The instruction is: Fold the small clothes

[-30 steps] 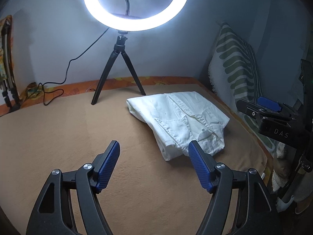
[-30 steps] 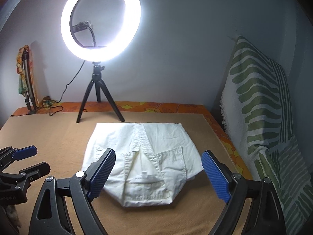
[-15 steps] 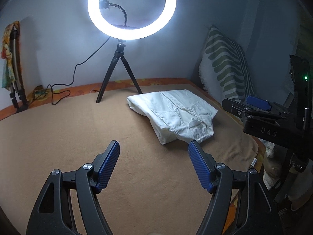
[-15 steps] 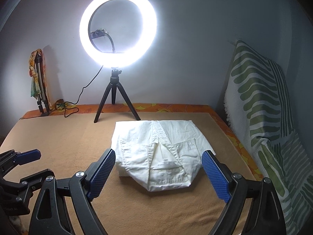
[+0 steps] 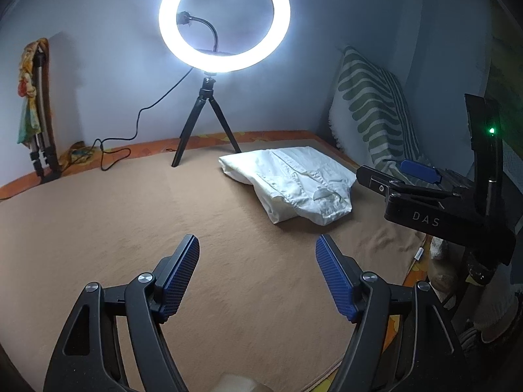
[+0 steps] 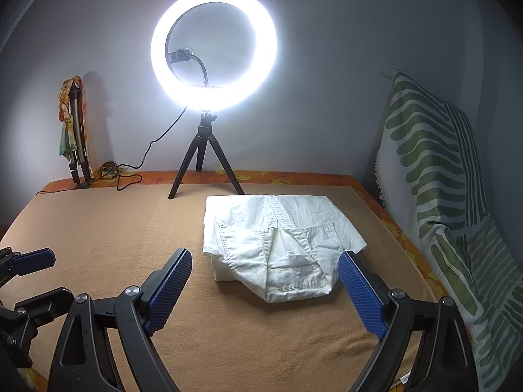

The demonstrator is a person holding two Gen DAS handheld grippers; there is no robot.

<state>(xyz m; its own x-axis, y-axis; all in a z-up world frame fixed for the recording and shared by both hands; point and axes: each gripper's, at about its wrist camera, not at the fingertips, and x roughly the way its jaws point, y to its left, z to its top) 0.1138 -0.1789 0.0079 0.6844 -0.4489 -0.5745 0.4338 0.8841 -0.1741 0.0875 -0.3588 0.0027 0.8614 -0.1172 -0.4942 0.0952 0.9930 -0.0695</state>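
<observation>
A small white garment lies folded into a compact bundle on the tan blanket, right of centre; it also shows in the left wrist view. My right gripper is open and empty, held just in front of the garment's near edge and apart from it. My left gripper is open and empty over bare blanket, left of and nearer than the garment. The right gripper's body shows at the right of the left wrist view.
A lit ring light on a black tripod stands behind the garment, its cable trailing left. A green-patterned cushion leans along the right edge. A folded tripod with a cloth stands at the back left wall.
Both grippers have pulled back from the folded garment, which now looks smaller and farther off. The garment itself has stayed put. Both grippers stay open.
</observation>
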